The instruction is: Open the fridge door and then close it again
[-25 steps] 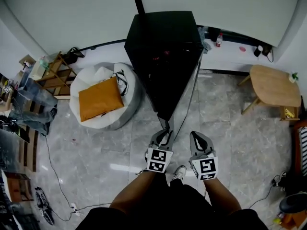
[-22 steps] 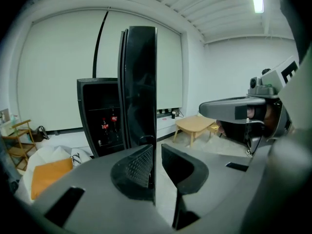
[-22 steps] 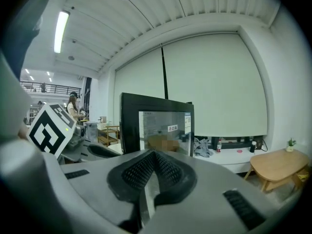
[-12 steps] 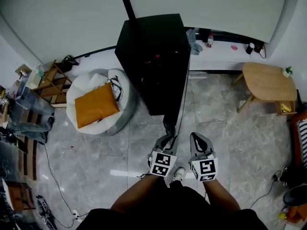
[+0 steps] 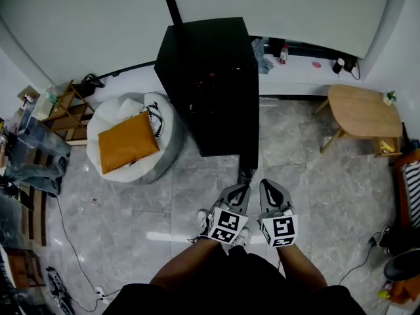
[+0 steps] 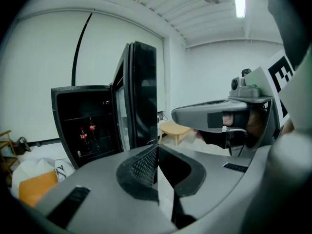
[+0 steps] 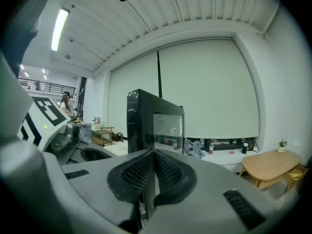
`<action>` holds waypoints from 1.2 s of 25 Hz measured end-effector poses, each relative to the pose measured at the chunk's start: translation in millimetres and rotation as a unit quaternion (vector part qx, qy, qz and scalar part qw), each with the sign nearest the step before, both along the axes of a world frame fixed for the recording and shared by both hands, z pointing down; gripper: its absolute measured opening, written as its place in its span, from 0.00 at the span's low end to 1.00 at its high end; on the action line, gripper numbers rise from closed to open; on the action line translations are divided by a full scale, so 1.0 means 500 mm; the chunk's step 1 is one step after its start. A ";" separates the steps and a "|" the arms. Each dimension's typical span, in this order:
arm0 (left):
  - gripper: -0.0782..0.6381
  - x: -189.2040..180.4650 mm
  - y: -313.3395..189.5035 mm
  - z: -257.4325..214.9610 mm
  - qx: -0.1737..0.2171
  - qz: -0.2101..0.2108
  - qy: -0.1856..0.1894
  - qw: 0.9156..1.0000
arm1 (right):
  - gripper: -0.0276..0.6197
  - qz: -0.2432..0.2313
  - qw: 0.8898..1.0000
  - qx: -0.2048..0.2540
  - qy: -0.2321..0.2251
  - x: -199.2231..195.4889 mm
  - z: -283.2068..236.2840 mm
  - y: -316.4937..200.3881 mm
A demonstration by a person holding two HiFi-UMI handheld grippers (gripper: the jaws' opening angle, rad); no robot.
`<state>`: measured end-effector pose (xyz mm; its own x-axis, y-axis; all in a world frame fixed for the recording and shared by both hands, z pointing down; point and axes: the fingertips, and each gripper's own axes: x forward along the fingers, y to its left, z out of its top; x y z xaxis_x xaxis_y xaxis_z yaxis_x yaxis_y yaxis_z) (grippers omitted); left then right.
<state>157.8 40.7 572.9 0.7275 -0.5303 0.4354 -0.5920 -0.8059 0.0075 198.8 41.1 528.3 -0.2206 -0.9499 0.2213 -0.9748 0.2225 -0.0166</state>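
Observation:
The black fridge (image 5: 203, 77) stands against the far wall with its door (image 5: 252, 130) swung open toward me. In the left gripper view the dark inside (image 6: 85, 126) shows two red-labelled bottles (image 6: 87, 133), and the door (image 6: 141, 91) stands edge-on beyond the jaws. My left gripper (image 5: 243, 189) hangs just short of the door's near edge. Its jaws have just been closing and are now shut with nothing between the pads (image 6: 146, 162). My right gripper (image 5: 268, 189) is beside it, also shut and empty (image 7: 153, 157).
A white beanbag (image 5: 161, 153) with an orange cushion (image 5: 128, 140) lies left of the fridge. A round wooden table (image 5: 361, 110) stands at the right. A wooden rack (image 5: 65, 104) and a floor cable (image 5: 69, 231) are at the left. A low ledge (image 5: 295, 64) holds small bottles.
The left gripper held the door's near edge and swung it rightward and toward me. It has since let go, and its jaws have shut. The right gripper barely moved.

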 end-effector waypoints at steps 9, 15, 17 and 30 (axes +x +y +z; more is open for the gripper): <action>0.14 -0.041 0.016 -0.056 0.021 0.005 0.045 0.999 | 0.07 0.003 1.000 0.024 0.007 0.013 -0.032 -0.012; 0.14 -0.085 0.007 -0.099 0.046 -0.035 0.056 0.997 | 0.07 0.010 0.999 0.045 0.008 0.035 -0.061 -0.040; 0.14 -0.096 0.000 -0.111 0.053 -0.047 0.059 0.996 | 0.07 0.007 0.999 0.053 0.009 0.034 -0.072 -0.051; 0.14 -0.153 -0.048 -0.164 0.084 -0.078 0.061 0.992 | 0.07 -0.024 0.998 0.058 0.019 -0.013 -0.083 -0.067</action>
